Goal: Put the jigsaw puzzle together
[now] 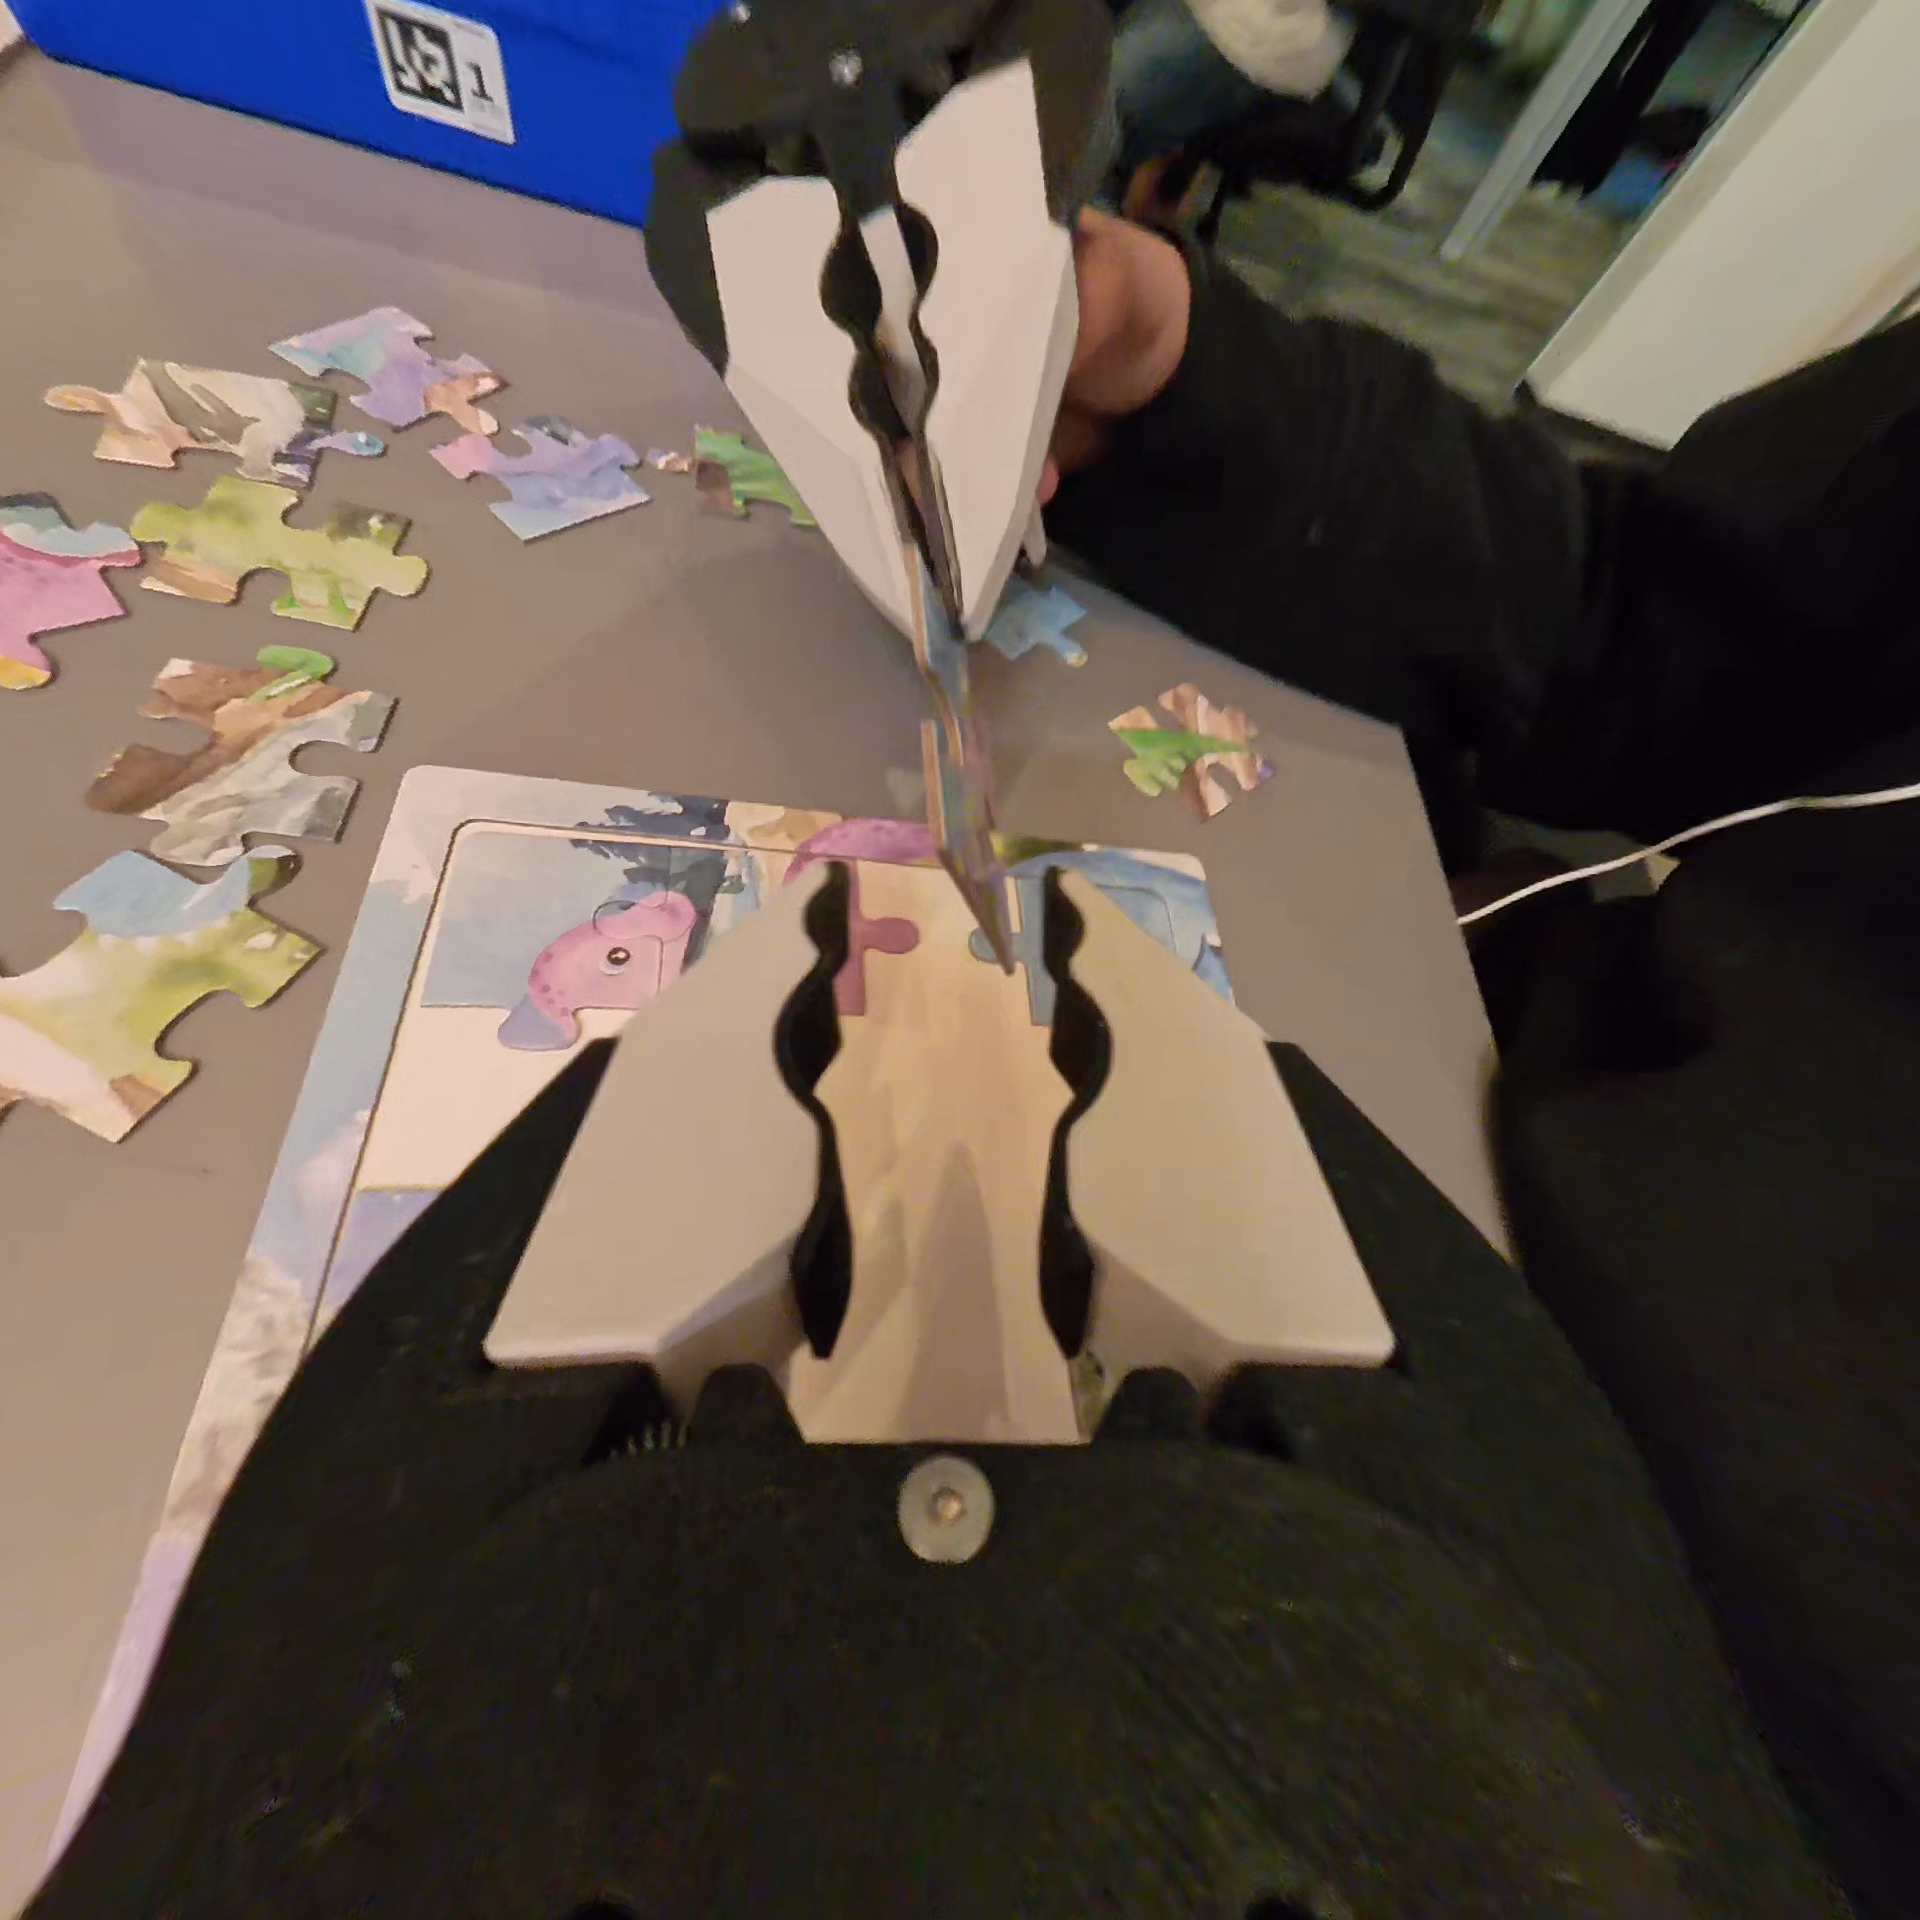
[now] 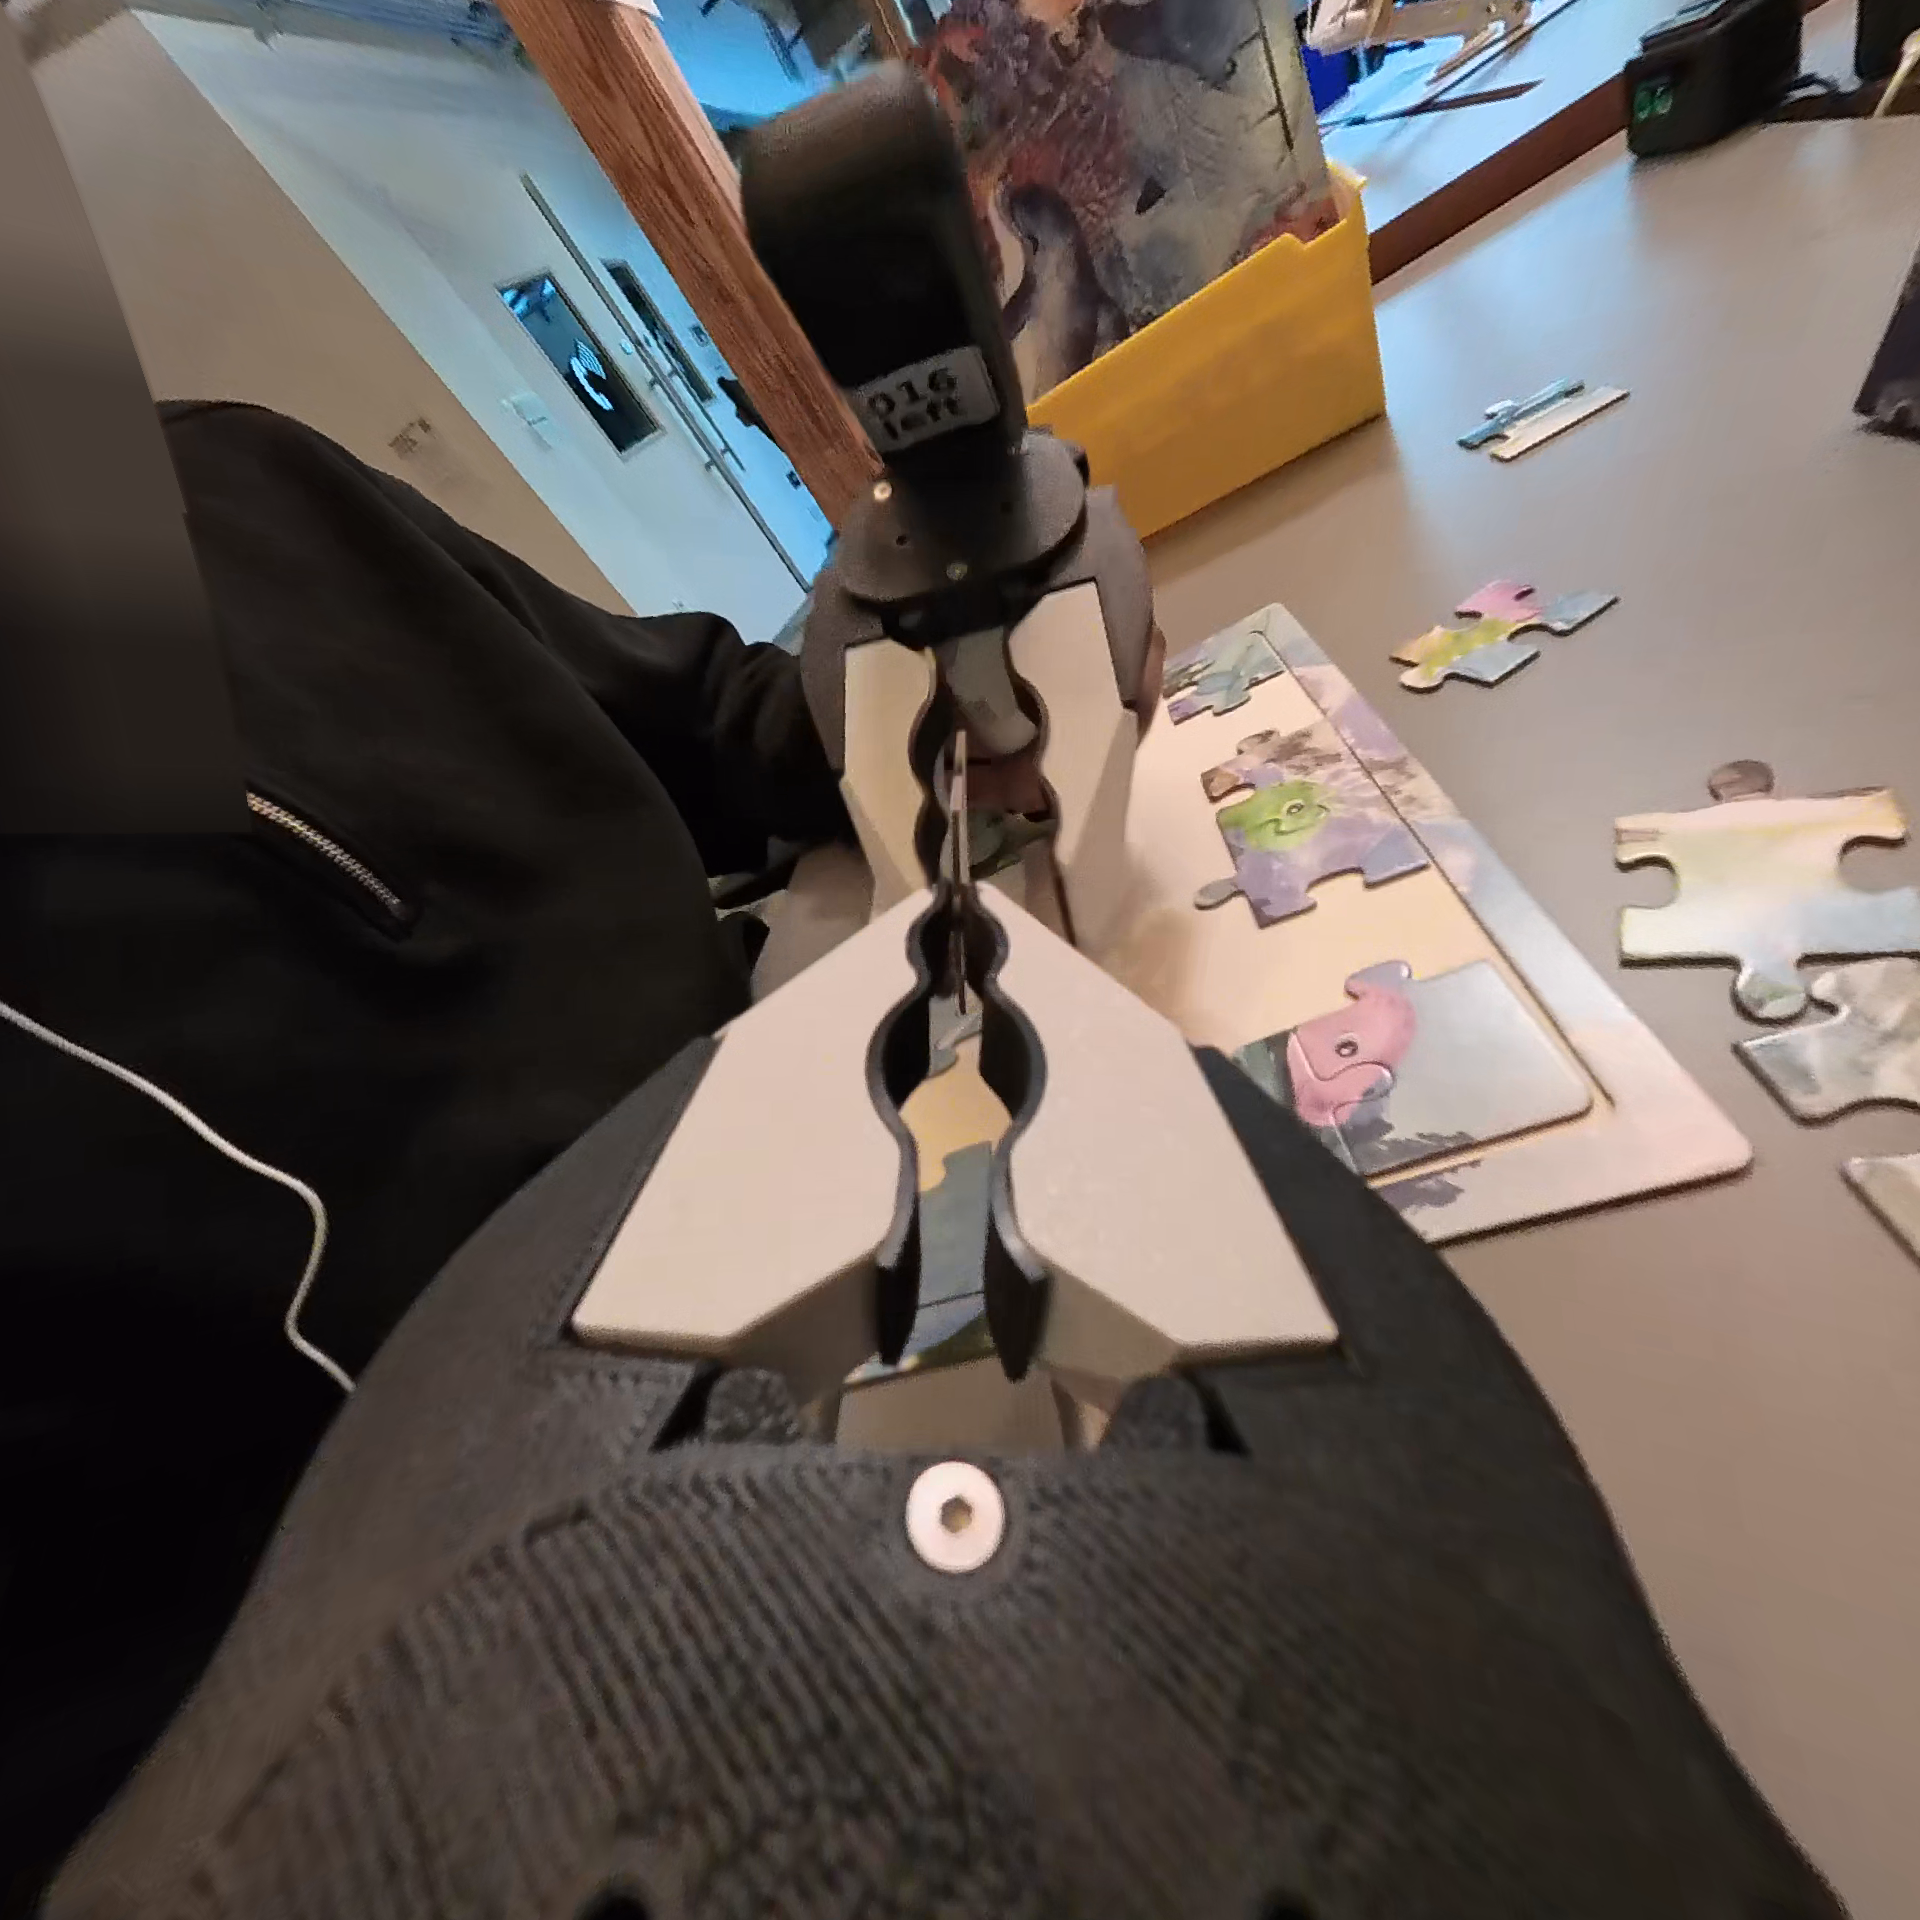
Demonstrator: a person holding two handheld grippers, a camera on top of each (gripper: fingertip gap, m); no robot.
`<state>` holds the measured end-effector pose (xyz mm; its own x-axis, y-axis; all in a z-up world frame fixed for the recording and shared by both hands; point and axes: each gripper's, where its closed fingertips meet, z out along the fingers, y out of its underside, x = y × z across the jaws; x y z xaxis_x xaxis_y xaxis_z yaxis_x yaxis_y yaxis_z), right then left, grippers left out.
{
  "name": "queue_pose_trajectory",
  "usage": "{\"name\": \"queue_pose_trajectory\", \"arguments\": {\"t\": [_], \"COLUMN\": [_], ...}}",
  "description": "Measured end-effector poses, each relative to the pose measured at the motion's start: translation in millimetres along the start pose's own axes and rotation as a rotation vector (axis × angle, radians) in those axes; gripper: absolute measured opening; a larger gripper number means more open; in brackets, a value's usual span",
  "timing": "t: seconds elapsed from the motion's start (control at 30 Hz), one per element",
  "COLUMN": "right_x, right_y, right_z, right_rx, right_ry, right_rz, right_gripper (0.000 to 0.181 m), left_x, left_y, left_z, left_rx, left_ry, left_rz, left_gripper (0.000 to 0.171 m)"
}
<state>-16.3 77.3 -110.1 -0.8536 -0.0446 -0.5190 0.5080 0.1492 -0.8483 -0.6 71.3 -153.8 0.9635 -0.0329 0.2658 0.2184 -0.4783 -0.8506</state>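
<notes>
Your right hand-held gripper (image 1: 940,613) pinches one puzzle piece (image 1: 966,821) on its edge above the puzzle tray (image 1: 416,821) on the table (image 1: 644,644), the left hand-held gripper (image 1: 940,914) waits half open and empty, so next you should lay the piece flat into the free gap.

A blue bin (image 1: 312,62) with a white tag stands at the far edge of the grey table (image 1: 582,665). A yellow bin (image 2: 1226,384) (holding a large colourful picture board) sits near a wooden post (image 2: 686,208). A thin white cable (image 1: 1662,842) runs beside the table. A black device (image 2: 1704,88) rests further away.
</notes>
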Motion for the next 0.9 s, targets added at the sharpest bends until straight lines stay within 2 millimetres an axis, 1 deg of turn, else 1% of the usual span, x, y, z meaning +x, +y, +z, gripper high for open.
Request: {"name": "queue_pose_trajectory", "arguments": {"t": [0.1,0.13,0.27,0.43,0.53,0.6,0.7,0.73,0.83,0.9], "right_x": [4.1,5.7,10.7,11.4,3.4,-0.1,5.7,6.7,5.9,5.5], "right_y": [5.1,7.3,18.8,44.3,52.7,48.3,39.3,34.3,15.3,2.4], "right_z": [1.8,2.2,7.0,22.9,32.5,32.6,22.7,18.7,7.3,-0.7], "right_rx": [-0.024,-0.033,-0.087,-0.225,-0.279,-0.252,-0.206,-0.181,-0.080,-0.012], "right_ry": [0.018,0.022,0.035,0.039,-0.003,-0.022,0.012,0.017,0.021,0.030], "right_rz": [0.011,0.019,0.042,0.045,0.046,0.038,0.038,0.040,0.033,0.023], "right_gripper": [0.000,0.000,0.000,0.000,0.000,0.000,0.000,0.000,0.000,0.000], "left_x": [-1.6,-2.6,-7.4,-8.5,-9.4,-11.6,-18.9,-21.5,-26.3,-25.3], "left_y": [-8.8,-12.0,-18.7,-26.4,-26.8,-25.8,-30.5,-32.9,-39.1,-42.9], "left_z": [-9.7,-13.3,-22.5,-25.7,-24.3,-24.3,-32.1,-36.0,-45.5,-49.5], "left_rx": [0.064,0.087,0.149,0.214,0.220,0.212,0.248,0.268,0.330,0.369], "left_ry": [0.023,0.032,0.062,0.078,0.064,0.048,0.005,-0.005,0.001,0.028], "left_rz": [-0.029,-0.045,-0.112,-0.151,-0.148,-0.143,-0.139,-0.143,-0.175,-0.191], "left_gripper": [0.003,0.000,0.000,0.000,0.000,0.000,0.000,0.002,0.027,0.042]}}
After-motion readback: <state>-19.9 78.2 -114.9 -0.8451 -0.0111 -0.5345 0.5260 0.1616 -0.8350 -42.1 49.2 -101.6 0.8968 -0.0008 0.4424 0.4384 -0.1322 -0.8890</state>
